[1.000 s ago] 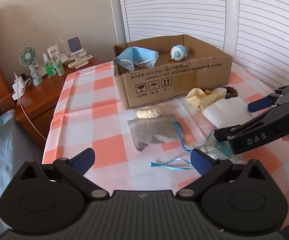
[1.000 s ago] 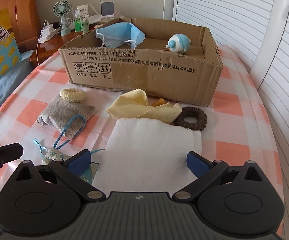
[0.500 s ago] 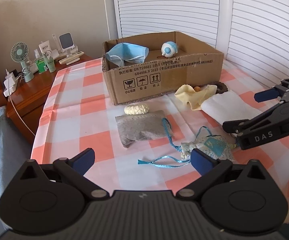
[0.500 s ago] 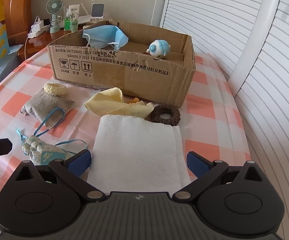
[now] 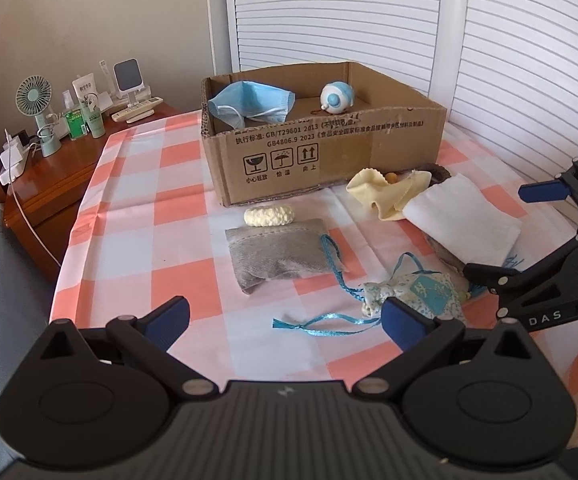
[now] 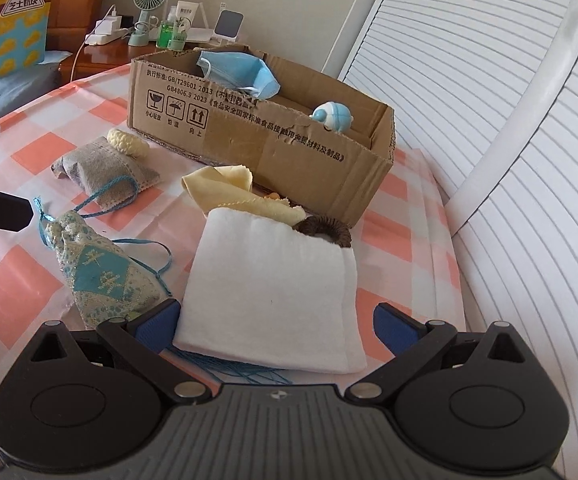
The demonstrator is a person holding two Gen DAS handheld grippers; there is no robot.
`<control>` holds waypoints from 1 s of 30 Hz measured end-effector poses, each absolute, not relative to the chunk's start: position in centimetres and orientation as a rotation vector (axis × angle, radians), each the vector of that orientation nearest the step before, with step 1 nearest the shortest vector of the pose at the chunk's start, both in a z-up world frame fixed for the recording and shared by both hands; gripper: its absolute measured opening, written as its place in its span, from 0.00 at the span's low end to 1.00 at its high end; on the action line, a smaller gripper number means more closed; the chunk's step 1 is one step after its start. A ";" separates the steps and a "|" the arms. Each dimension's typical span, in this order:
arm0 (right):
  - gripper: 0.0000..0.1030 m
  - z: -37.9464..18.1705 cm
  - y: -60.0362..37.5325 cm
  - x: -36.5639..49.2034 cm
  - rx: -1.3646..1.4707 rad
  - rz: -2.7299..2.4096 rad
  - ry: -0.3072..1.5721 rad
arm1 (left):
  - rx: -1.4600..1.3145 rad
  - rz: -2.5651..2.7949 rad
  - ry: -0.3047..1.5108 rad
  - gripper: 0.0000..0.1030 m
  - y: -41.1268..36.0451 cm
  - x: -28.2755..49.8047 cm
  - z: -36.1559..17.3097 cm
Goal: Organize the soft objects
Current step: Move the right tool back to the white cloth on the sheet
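We hold our left claw spread above the checked counter, near the grey fabric pouch and blue patterned drawstring sachet; our right claw is spread around the folded white cloth, before the brown cardboard box.

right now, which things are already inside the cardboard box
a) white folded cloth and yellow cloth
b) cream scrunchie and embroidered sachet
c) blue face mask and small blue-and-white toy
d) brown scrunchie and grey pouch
c: the blue face mask hangs over the cardboard box rim and the small blue-and-white toy sits inside; everything else lies out on the checked tablecloth.
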State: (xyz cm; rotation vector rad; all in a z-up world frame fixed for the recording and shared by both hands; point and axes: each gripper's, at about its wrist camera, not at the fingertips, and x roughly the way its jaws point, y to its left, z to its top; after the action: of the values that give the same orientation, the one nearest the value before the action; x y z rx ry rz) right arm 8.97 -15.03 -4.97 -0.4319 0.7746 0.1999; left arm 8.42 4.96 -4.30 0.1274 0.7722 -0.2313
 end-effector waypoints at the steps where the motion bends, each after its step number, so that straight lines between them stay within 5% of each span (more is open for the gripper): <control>1: 1.00 -5.3 -15.3 9.2 -0.419 0.204 0.788 | 0.118 -0.240 0.775 0.99 4.9 8.5 -4.3; 11: 1.00 -6.7 -18.8 10.0 -0.181 0.296 0.826 | 0.141 -0.372 0.767 0.99 2.8 8.2 -4.3; 30: 1.00 -6.4 -19.8 10.3 -0.220 0.390 0.844 | 0.252 -0.477 0.815 0.95 -2.3 9.7 -6.8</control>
State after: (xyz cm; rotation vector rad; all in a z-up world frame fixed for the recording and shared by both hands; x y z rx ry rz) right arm 10.32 -19.82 -6.40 -0.2204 0.8435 0.3898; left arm 9.71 -2.31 -6.79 0.2524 0.8153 -0.4768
